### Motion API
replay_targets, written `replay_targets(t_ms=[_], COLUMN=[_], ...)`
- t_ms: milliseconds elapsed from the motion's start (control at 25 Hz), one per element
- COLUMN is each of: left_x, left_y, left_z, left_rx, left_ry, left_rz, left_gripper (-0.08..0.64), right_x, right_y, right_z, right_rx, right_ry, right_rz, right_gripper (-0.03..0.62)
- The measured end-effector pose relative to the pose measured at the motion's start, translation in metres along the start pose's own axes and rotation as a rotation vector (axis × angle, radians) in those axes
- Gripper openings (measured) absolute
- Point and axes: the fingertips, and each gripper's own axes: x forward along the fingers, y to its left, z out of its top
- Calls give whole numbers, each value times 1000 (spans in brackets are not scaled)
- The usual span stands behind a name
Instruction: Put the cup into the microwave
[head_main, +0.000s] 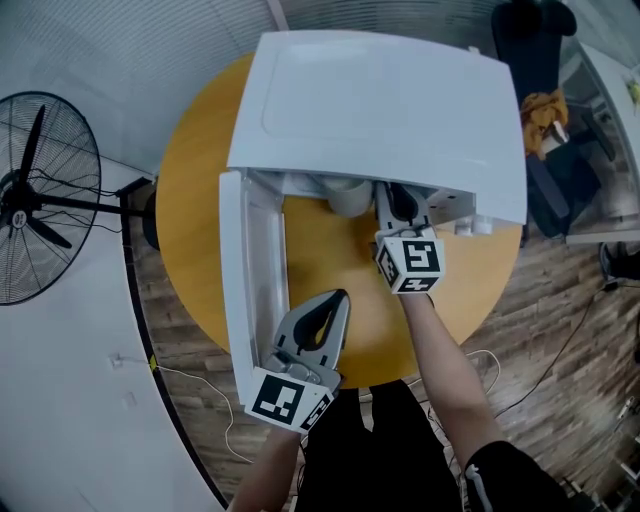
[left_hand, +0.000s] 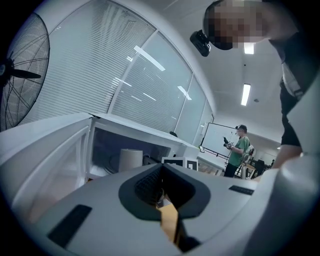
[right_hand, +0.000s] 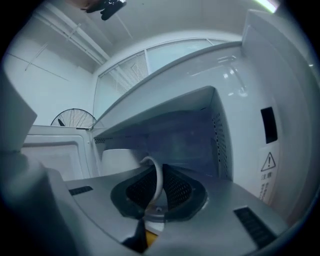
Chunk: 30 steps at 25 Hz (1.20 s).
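The cup (head_main: 347, 196) stands just inside the mouth of the open microwave (head_main: 380, 110), at upper centre of the head view. The right gripper (head_main: 398, 204) reaches in just right of it. The right gripper view shows what the microwave's top hides from the head view: the jaws are clamped on the cup's looped handle (right_hand: 158, 176), with the cup body to their left. The left gripper (head_main: 340, 300) hangs at lower centre, well apart from the cup, beside the swung-out door (head_main: 250, 270). Its own view shows the jaws pressed together on nothing, with the cup inside the microwave beyond.
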Motion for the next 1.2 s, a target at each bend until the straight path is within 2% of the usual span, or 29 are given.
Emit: replay_targets(t_ms=[400,600,960,1200], left_x=[1,0,1,2], left_y=[3,3,-4,-11], left_z=[5,7,9,9], left_rx=[-3,4,2,5], left_ry=[-7,-8,-16,-20], left_rz=[-24,-27,-35,-42], left_gripper=[-5,-5,-5,-5], right_x=[35,38,19,9], right_y=[-23,-29,-10,-5], right_z=[1,0,-13,-25], right_rx=[-20,-63,-130,-120], right_ry=[-25,-20,39,77], right_rz=[-129,-177,-137,-102], right_gripper=[37,40,40,44])
